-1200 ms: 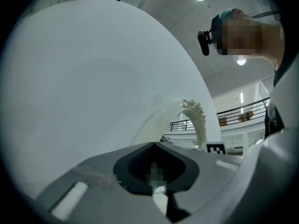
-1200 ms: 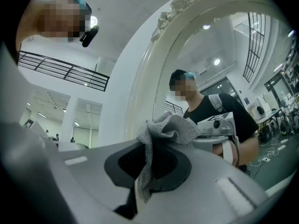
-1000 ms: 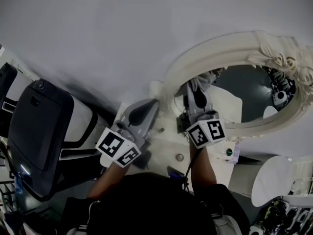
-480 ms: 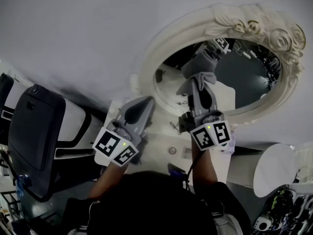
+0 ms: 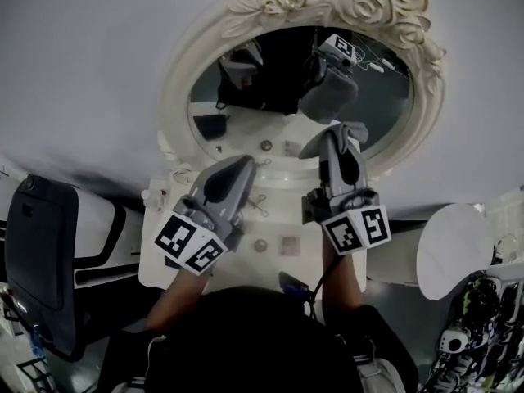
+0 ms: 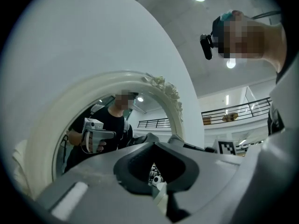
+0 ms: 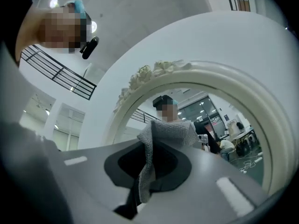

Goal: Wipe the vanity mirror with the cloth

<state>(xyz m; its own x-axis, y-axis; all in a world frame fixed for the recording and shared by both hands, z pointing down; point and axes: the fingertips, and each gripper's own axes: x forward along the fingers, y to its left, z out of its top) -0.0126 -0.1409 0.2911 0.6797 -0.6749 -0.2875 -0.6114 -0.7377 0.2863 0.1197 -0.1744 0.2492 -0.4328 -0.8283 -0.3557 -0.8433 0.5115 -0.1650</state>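
- Hovering short of the mirror, the left gripper has its jaws together with nothing between them.
- The mirror glass lies straight ahead of both grippers, its long axis running left to right.
- The right gripper, nearer the glass, is clamped on the cloth; pressing forward looks like the next move.

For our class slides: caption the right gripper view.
Grey cloth clamped in the right claw, facing the ornate vanity mirror.
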